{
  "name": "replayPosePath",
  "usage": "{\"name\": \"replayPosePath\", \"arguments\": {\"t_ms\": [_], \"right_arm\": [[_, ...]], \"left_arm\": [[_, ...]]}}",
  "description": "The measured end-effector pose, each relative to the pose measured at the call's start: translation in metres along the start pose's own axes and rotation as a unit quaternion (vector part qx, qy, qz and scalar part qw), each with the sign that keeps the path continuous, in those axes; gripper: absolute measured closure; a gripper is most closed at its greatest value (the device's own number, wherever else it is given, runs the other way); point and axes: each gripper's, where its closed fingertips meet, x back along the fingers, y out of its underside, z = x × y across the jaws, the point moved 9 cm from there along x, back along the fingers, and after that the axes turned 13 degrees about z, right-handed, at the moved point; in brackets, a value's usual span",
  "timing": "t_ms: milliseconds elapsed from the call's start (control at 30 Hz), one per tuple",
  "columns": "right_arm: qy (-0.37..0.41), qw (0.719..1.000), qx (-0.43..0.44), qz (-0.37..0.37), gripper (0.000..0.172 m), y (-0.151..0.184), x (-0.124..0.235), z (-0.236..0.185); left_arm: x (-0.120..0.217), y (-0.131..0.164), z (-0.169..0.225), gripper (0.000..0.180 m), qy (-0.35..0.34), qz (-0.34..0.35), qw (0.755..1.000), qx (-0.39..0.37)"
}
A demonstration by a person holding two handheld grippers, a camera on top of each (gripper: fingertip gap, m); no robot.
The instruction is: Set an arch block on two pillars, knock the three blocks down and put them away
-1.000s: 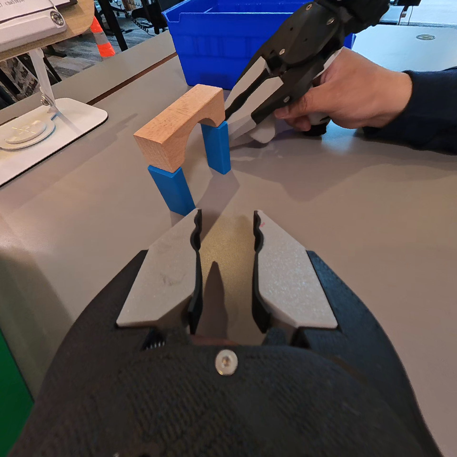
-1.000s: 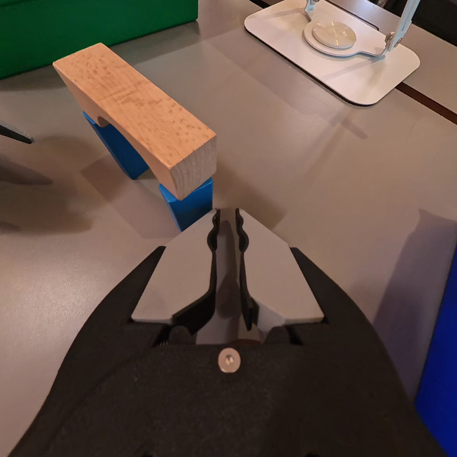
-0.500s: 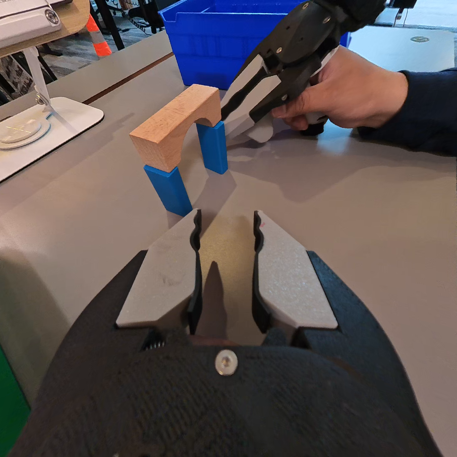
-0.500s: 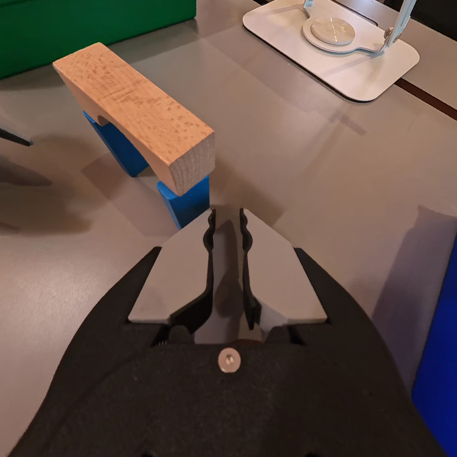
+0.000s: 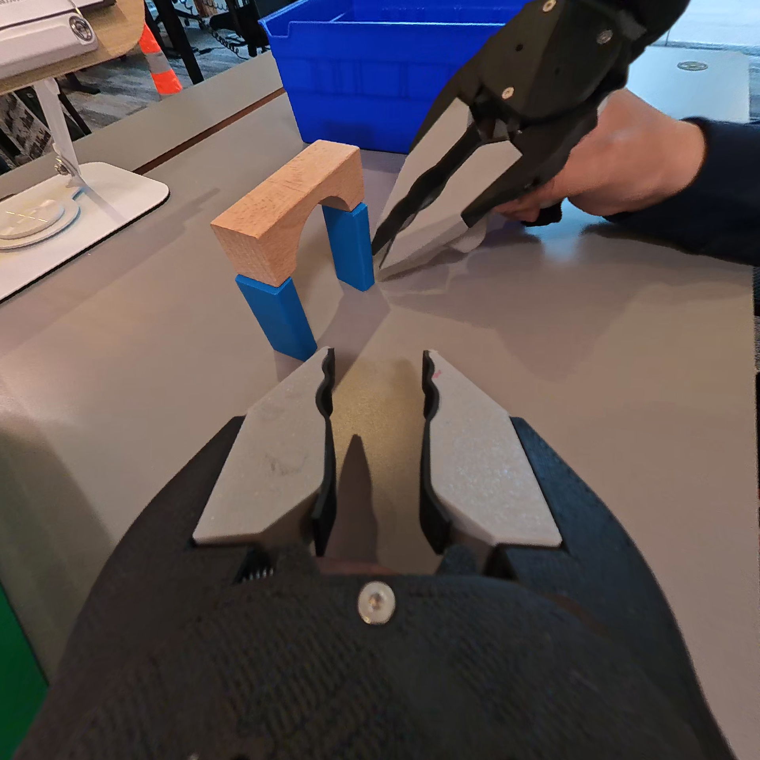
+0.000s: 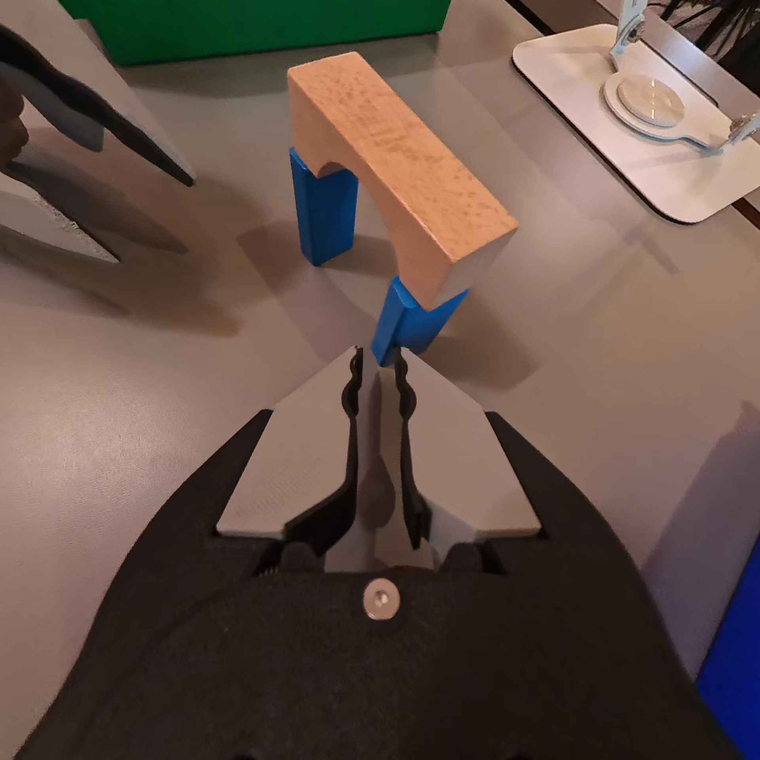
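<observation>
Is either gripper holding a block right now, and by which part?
No. The left gripper is open over bare table; the right gripper is narrowly open at a blue pillar's base, clamping nothing.

No wording or number can be made out anywhere on the table (image 5: 534, 329). The white device (image 5: 45, 37) at eleven o'clock carries a round emblem, too small and blurred to read.

Wrist views face oppositely, sharing arch (image 5: 288, 205).

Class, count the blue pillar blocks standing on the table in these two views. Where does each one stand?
2. One blue pillar stands under the arch's end nearer the left gripper; the other blue pillar stands under its far end, beside the right gripper's fingers.
</observation>
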Motion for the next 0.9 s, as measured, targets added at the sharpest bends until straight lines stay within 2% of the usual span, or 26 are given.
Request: {"name": "replayPosePath", "arguments": {"t_ms": [467,633,900], "right_arm": [[0.041,0.998,-0.041,-0.010,0.154,0.006,-0.001,0.022],[0.068,0.996,-0.057,-0.002,0.162,0.005,-0.007,0.032],[0.072,0.996,-0.060,0.007,0.162,0.003,-0.015,0.036]], "left_arm": [[0.000,0.000,0.000,0.140,-0.001,-0.001,1.000,-0.001],[0.000,0.000,0.000,0.140,0.001,-0.002,1.000,0.001],[-0.001,0.000,0.000,0.140,0.001,-0.005,1.000,0.001]]}}
